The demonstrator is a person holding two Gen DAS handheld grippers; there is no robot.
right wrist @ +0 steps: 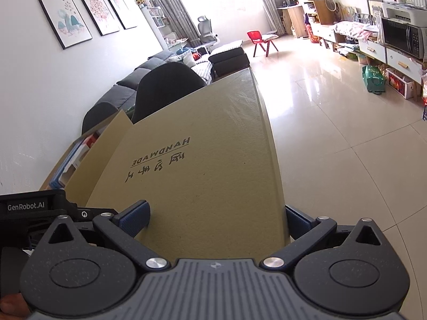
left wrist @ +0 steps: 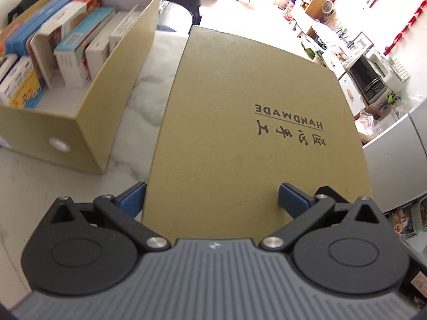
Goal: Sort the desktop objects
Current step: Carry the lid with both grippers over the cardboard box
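Observation:
A kraft box lid (left wrist: 240,93) printed "HANDMADE" fills the middle of both views (right wrist: 213,133). My left gripper (left wrist: 212,200) is open wide across the lid's near left corner: one blue finger (left wrist: 132,200) sits partly behind the lid's left edge, the other on top. My right gripper (right wrist: 213,218) is open too, spanning the near right corner, with its right finger (right wrist: 296,220) partly hidden behind the rim. The open kraft box (left wrist: 80,138) stands to the left, packed with several upright cartons (left wrist: 69,40). Whether the lid rests on the table cannot be told.
The marble tabletop (left wrist: 149,80) shows between box and lid. Black chair backs (right wrist: 165,85) stand behind the table. To the right the tiled floor (right wrist: 333,106) drops away, with a microwave (left wrist: 368,80) on a low cabinet. The left gripper's body (right wrist: 26,208) is at the lower left.

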